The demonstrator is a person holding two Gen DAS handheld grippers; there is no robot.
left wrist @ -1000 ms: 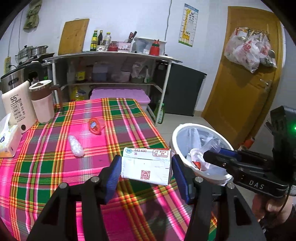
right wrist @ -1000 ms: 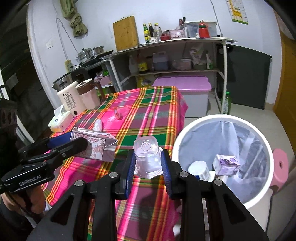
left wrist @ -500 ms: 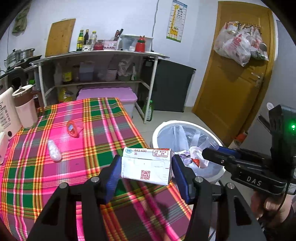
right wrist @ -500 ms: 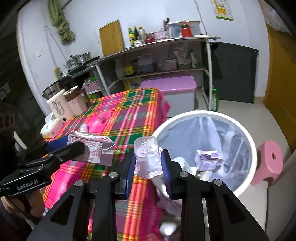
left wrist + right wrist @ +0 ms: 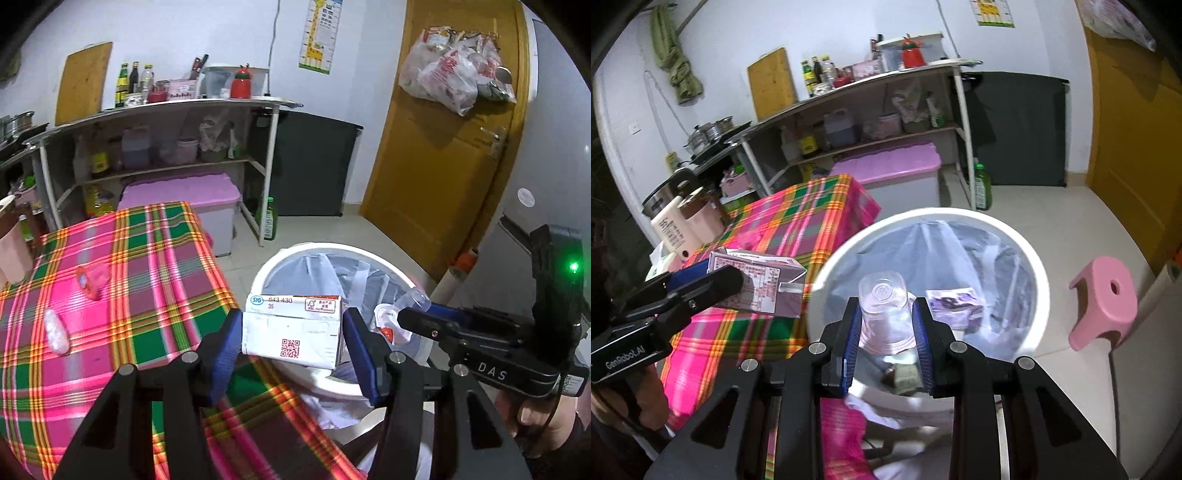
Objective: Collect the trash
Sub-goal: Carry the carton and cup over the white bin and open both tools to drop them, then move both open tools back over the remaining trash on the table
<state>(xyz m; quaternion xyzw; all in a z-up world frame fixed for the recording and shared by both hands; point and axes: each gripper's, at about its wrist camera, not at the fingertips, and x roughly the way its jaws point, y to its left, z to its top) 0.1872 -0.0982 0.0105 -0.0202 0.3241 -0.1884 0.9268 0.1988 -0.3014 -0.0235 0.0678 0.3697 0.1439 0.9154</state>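
My left gripper [image 5: 291, 341] is shut on a white and purple drink carton [image 5: 291, 332], held at the near rim of the white trash bin [image 5: 280, 258]. From the right wrist the same carton [image 5: 759, 284] hangs over the table edge beside the bin [image 5: 1039, 273]. My right gripper [image 5: 886, 334] is shut on a clear plastic cup [image 5: 884, 315], bottom toward the camera, held above the bin's opening. In the left wrist view the right gripper [image 5: 413, 310] reaches over the bin with the cup [image 5: 415, 299]. A purple carton [image 5: 955, 306] lies inside the lined bin.
A plaid tablecloth [image 5: 110, 295] covers the table, with a pink wrapper [image 5: 92, 278] and a small white packet [image 5: 55, 330] on it. A pink stool [image 5: 1104, 299] stands right of the bin. Behind are a metal shelf [image 5: 166, 110], a pink-lidded box [image 5: 181, 192] and a yellow door [image 5: 443, 147].
Both grippers have moved rightward off the table toward the bin with their loads. The cup now hangs over the bin's opening, and the carton has reached its rim.
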